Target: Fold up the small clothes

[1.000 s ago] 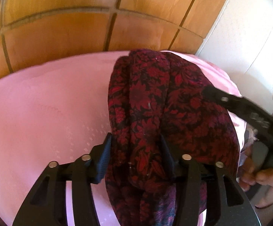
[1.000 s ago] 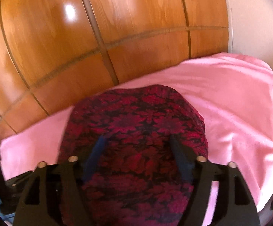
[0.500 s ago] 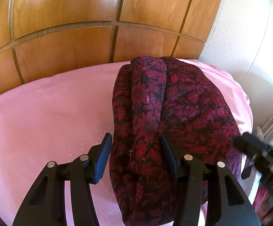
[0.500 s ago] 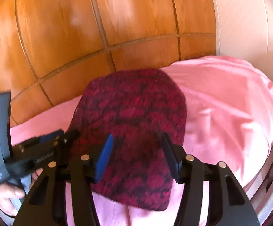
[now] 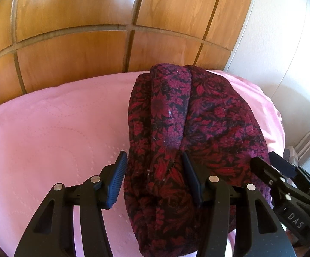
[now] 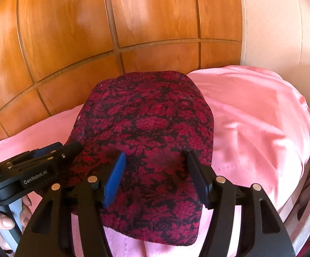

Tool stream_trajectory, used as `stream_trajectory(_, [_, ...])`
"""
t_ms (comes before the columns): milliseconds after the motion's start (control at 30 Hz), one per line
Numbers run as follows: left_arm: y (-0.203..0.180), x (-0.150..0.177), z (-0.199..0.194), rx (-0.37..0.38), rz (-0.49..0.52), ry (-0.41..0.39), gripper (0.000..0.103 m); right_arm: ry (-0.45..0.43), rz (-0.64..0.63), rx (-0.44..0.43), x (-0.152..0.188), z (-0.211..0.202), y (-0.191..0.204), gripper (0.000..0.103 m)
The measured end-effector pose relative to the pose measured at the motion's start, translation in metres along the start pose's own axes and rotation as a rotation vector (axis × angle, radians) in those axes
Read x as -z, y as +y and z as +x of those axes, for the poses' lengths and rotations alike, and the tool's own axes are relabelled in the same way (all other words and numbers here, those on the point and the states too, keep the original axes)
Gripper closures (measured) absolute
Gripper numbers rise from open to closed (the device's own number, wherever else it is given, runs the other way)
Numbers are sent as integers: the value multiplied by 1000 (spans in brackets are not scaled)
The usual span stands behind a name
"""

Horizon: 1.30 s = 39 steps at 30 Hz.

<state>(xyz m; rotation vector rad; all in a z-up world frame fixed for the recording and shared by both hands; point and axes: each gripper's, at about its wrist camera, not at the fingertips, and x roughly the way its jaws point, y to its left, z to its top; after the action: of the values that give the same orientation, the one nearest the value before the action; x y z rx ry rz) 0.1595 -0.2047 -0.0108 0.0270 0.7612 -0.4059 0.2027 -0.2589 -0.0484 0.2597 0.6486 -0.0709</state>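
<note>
A folded dark red and black floral garment point(image 5: 189, 141) lies on the pink bedspread point(image 5: 54, 132); it also shows in the right wrist view point(image 6: 146, 132). My left gripper point(image 5: 153, 171) is open, its fingers straddling the garment's near left edge, holding nothing. My right gripper point(image 6: 155, 167) is open and empty, hovering over the garment's near part. The left gripper shows in the right wrist view point(image 6: 48, 154) at the garment's left edge. The right gripper shows in the left wrist view point(image 5: 283, 171) at the garment's right edge.
A wooden panelled headboard point(image 5: 112, 21) rises behind the bed. A white wall point(image 5: 283, 42) stands to the right. The bedspread point(image 6: 257, 124) bulges over the bed's right corner. My hand point(image 6: 3, 220) holds the left gripper's handle.
Both grippers have let go and drawn back from the garment, which now lies flat and folded on the bedspread. The right gripper has come back into the left wrist view.
</note>
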Motion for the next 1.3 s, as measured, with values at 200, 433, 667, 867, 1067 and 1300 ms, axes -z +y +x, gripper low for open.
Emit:
stream_trajectory(200, [3, 2, 6, -24, 21, 7, 41, 25, -41, 9, 4, 0, 8, 41])
stream_trajectory(433, [6, 7, -10, -20, 8, -9, 39, 15, -41, 27, 7, 0, 13, 34])
stream_trajectory(667, [7, 15, -45, -29, 10, -62, 32, -22, 5, 56, 11, -29, 14, 19])
stream_trajectory(867, [14, 32, -74, -71, -8, -96, 24, -62, 51, 122, 24, -59, 22, 8])
stream_trajectory(1067, [18, 53, -98, -113, -16, -118, 16, -59, 23, 148, 41, -78, 44, 2])
stream_trajectory(1300, [21, 74, -117, -162, -34, -137, 4, -54, 32, 194, 60, -88, 54, 2])
